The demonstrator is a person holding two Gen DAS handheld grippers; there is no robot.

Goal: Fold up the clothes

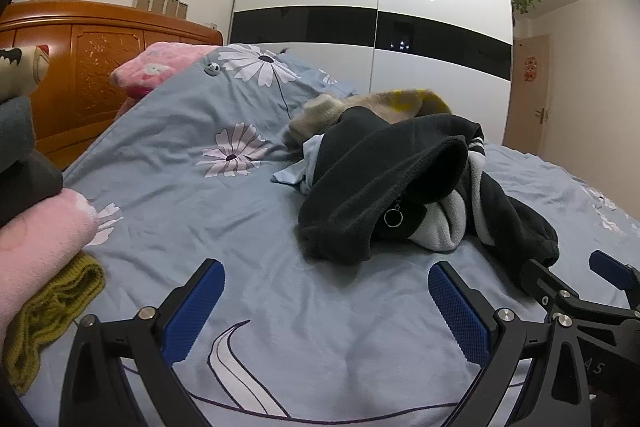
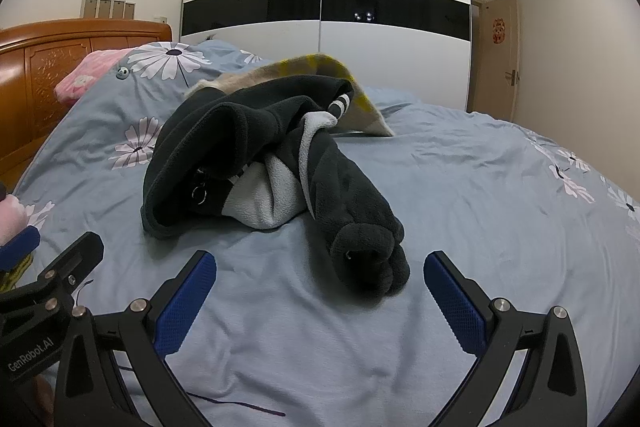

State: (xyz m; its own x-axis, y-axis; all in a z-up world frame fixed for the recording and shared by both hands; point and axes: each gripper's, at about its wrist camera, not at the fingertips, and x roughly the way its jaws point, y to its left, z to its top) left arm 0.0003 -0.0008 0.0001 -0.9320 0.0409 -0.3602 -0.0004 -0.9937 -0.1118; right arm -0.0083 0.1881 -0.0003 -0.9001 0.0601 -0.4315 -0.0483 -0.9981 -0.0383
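A crumpled black fleece jacket [image 1: 392, 183] with grey-white lining and a ring zip pull lies on the blue flowered bed cover [image 1: 200, 211]. It also shows in the right wrist view [image 2: 256, 155], one sleeve end [image 2: 372, 255] reaching toward me. A beige and yellow garment [image 1: 384, 105] lies behind it, seen too in the right wrist view [image 2: 320, 75]. My left gripper [image 1: 326, 303] is open and empty, hovering just short of the jacket. My right gripper [image 2: 320, 295] is open and empty, its jaws either side of the sleeve end, a little short of it.
A stack of folded clothes stands at the left: pink fleece [image 1: 40, 251], olive knit [image 1: 52, 311], dark items above. A pink pillow [image 1: 156, 71] lies by the wooden headboard [image 1: 80, 67]. A white and black wardrobe [image 1: 372, 7] stands behind the bed. The right gripper shows at the left view's right edge [image 1: 576, 283].
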